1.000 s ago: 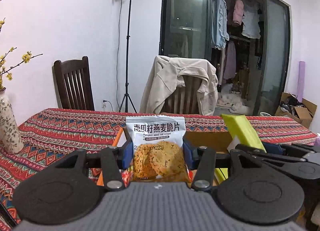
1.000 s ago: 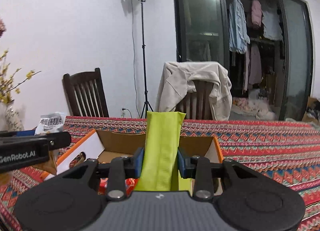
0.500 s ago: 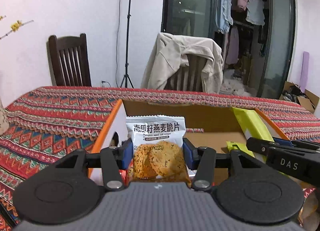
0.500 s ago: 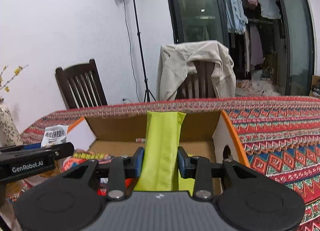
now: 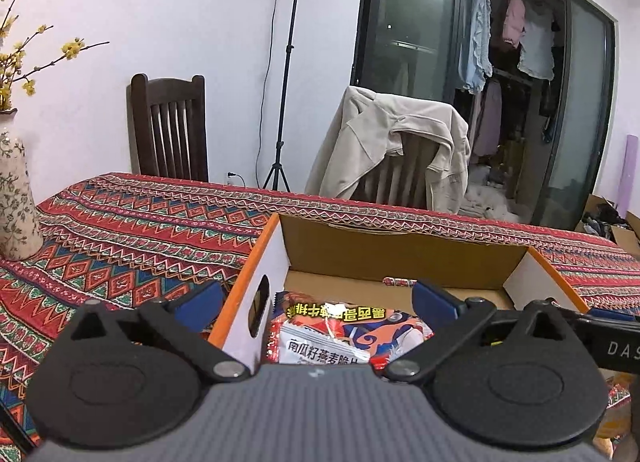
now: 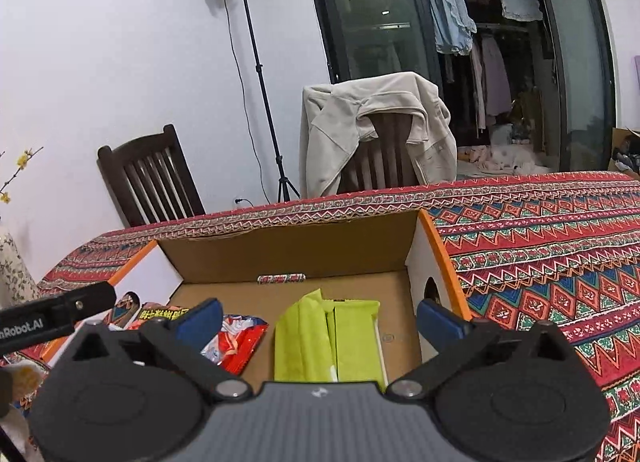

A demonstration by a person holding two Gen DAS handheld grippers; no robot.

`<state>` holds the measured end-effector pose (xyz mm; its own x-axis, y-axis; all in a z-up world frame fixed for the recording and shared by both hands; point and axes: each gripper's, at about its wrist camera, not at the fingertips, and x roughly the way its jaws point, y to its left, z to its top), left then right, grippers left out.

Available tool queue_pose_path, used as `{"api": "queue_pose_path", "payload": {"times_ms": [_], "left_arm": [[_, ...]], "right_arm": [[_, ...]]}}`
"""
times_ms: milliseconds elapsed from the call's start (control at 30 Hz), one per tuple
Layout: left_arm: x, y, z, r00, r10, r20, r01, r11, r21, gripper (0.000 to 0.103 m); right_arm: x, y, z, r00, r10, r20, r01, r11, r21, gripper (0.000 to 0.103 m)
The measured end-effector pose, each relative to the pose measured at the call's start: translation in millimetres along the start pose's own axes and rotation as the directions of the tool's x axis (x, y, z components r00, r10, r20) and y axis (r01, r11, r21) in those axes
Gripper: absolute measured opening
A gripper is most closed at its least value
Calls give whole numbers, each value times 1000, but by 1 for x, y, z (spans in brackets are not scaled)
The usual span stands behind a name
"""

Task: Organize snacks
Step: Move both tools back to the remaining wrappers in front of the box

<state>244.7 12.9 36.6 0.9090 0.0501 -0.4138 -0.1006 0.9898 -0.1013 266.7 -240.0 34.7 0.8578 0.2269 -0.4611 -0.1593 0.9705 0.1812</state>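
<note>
An open cardboard box (image 5: 400, 258) (image 6: 288, 248) with orange edges stands on the patterned tablecloth. My left gripper (image 5: 318, 300) hangs over its left end, jaws opening wide, nothing pressed between them. The white oat-crisp packet (image 5: 324, 350) lies below it in the box, on top of a red snack bag (image 5: 396, 326). My right gripper (image 6: 318, 316) is over the box's right half, jaws also opening, pads clear of the lime-green packet (image 6: 324, 338) lying on the box floor. The red snack bag (image 6: 236, 342) lies to the left of the green one.
A small patterned bar (image 6: 280, 279) lies against the box's far wall. A floral vase (image 5: 14, 202) with yellow blossoms stands at the table's left. Behind the table are a dark wooden chair (image 5: 170, 130), a chair draped with a beige jacket (image 5: 392, 154), and a light stand (image 6: 256, 74).
Both grippers sank toward the box and spread their jaws. The oat-crisp packet dropped from the left one and the green packet from the right one; both now lie in the box.
</note>
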Motion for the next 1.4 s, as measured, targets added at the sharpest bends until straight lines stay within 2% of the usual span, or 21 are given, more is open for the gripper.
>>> {"api": "queue_pose_path", "payload": {"times_ms": [367, 700, 933, 1400], "left_arm": [[-23, -4, 8, 1000, -10, 29, 10, 1000, 10, 103], [-63, 5, 20, 999, 14, 34, -15, 1000, 13, 103], [-89, 25, -1, 1000, 14, -9, -14, 1000, 24, 103], [-124, 53, -60, 992, 5, -126, -4, 1000, 14, 103]], "right_arm": [[-19, 8, 4, 1000, -4, 26, 4, 1000, -18, 103], [-62, 26, 14, 999, 15, 50, -10, 995, -98, 103], [-98, 31, -2, 999, 37, 25, -34, 991, -130, 103], [-130, 51, -73, 991, 72, -110, -93, 976, -199, 103]]}}
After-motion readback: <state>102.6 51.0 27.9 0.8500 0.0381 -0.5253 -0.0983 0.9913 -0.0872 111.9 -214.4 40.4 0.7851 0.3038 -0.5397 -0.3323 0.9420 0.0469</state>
